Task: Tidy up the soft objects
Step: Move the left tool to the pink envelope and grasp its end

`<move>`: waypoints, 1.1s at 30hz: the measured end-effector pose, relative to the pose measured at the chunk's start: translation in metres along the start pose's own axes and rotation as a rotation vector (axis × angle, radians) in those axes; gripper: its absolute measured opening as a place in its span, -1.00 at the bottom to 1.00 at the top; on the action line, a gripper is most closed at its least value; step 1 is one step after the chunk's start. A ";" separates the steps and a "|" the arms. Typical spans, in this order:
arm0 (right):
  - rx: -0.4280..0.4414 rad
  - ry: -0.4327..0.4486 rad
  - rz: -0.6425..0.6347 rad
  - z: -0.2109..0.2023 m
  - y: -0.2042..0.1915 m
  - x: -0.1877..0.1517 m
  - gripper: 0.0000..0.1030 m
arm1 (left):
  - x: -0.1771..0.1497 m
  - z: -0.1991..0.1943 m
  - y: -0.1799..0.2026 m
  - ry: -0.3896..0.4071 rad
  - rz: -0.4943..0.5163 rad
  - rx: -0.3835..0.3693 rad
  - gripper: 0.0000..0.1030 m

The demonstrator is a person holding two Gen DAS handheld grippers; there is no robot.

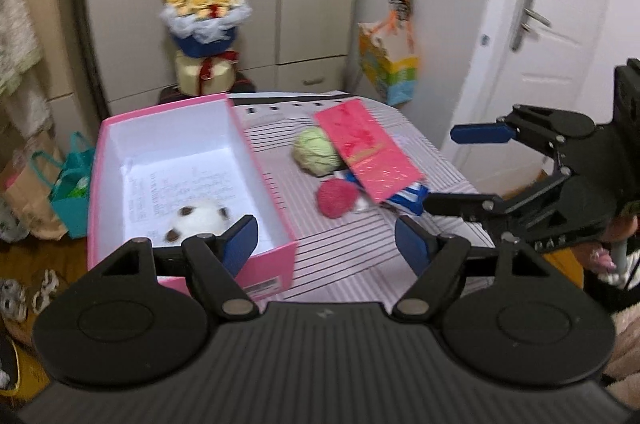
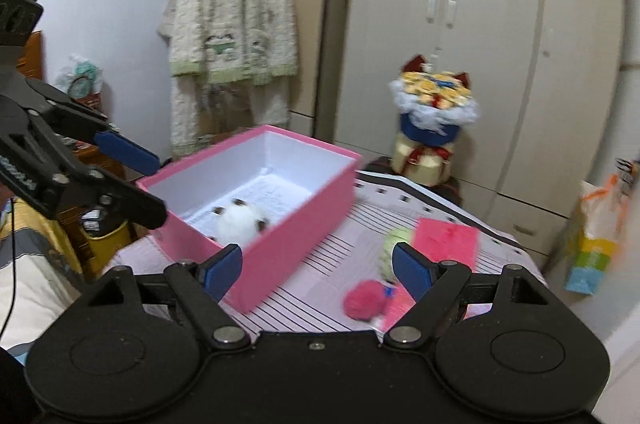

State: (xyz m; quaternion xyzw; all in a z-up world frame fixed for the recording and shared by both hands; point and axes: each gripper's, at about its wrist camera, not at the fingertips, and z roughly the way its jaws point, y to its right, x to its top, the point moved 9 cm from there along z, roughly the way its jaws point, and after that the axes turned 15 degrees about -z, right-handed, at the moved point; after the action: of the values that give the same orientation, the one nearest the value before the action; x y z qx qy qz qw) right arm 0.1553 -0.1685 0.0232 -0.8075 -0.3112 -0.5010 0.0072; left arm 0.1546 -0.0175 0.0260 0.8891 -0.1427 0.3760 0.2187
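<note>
An open pink box (image 1: 272,180) (image 2: 280,236) stands on the striped table (image 1: 344,256) (image 2: 320,300). A white plush with brown spots (image 1: 198,220) (image 2: 238,222) lies inside it. A green ball (image 1: 316,152) (image 2: 394,238) and a red fluffy ball (image 1: 338,198) (image 2: 364,300) lie to the right of the box, beside a pink card (image 1: 368,152) (image 2: 446,238). My left gripper (image 1: 326,244) is open and empty above the box's near corner. My right gripper (image 2: 318,272) is open and empty above the table; it shows at the right of the left wrist view (image 1: 452,168).
A blue-and-white packet (image 1: 406,196) lies under the pink card. A flower bouquet box (image 1: 204,36) (image 2: 434,128) stands behind the table before the wardrobe. A colourful bag (image 1: 390,64) (image 2: 596,240) hangs at the right. Paper bags (image 1: 60,188) sit on the floor left.
</note>
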 end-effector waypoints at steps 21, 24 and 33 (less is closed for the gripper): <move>-0.065 -0.010 0.120 0.042 0.065 -0.089 0.71 | 0.007 0.115 0.066 0.083 0.048 -0.102 0.52; -0.077 -0.003 0.117 0.058 0.071 -0.094 0.71 | 0.011 0.132 0.068 0.099 0.042 -0.087 0.52; -0.112 0.021 0.131 0.102 0.088 -0.102 0.71 | 0.015 0.196 0.047 0.051 -0.130 -0.022 0.48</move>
State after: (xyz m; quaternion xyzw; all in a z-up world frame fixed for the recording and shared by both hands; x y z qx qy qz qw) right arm 0.2512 -0.2574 -0.0843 -0.8199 -0.2290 -0.5248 -0.0021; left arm 0.2633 -0.1569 -0.0716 0.8842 -0.0831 0.3819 0.2559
